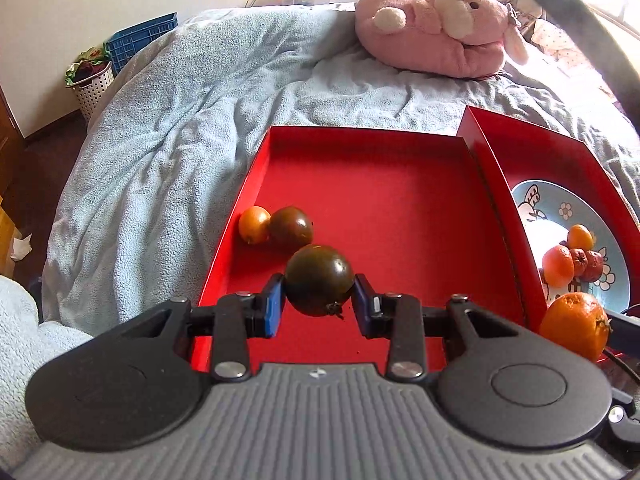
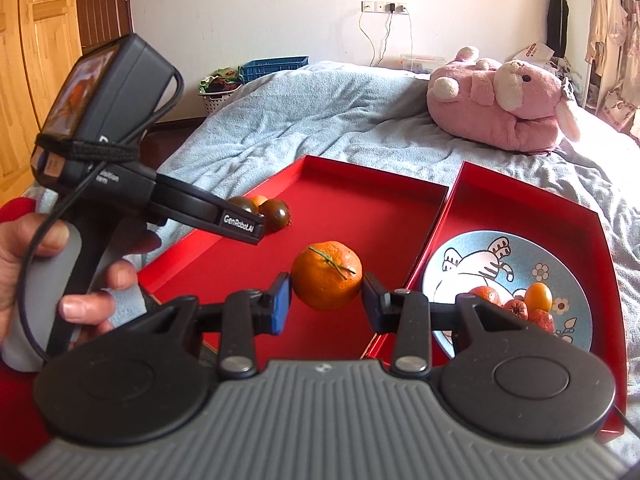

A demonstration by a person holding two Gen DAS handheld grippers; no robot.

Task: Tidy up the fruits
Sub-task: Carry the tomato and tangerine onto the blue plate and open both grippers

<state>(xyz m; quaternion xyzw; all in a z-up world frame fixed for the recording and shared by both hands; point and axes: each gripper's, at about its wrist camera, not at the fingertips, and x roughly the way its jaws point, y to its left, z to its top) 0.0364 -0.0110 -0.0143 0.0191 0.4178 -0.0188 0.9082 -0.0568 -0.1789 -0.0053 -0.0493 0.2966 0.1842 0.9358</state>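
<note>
My left gripper [image 1: 319, 280] is shut on a dark green-brown tomato [image 1: 319, 280], held above the near part of the left red tray [image 1: 380, 184]. Another dark tomato [image 1: 291, 227] and a small orange fruit [image 1: 254, 225] lie against that tray's left wall. My right gripper [image 2: 326, 278] is shut on a mandarin [image 2: 326, 275], held above the same tray's near right part. The second red tray [image 2: 520, 208] to the right holds a blue cartoon plate [image 2: 480, 256] with several small orange and red fruits [image 2: 516, 304]. A hand [image 2: 80, 304] grips the left tool.
Both trays rest on a light blue blanket [image 1: 180, 128] covering a bed. A pink plush toy [image 2: 500, 100] lies beyond the trays. A blue crate [image 2: 274, 66] and a white laundry basket [image 2: 218, 96] stand past the bed's far edge. Wooden doors [image 2: 36, 40] are at left.
</note>
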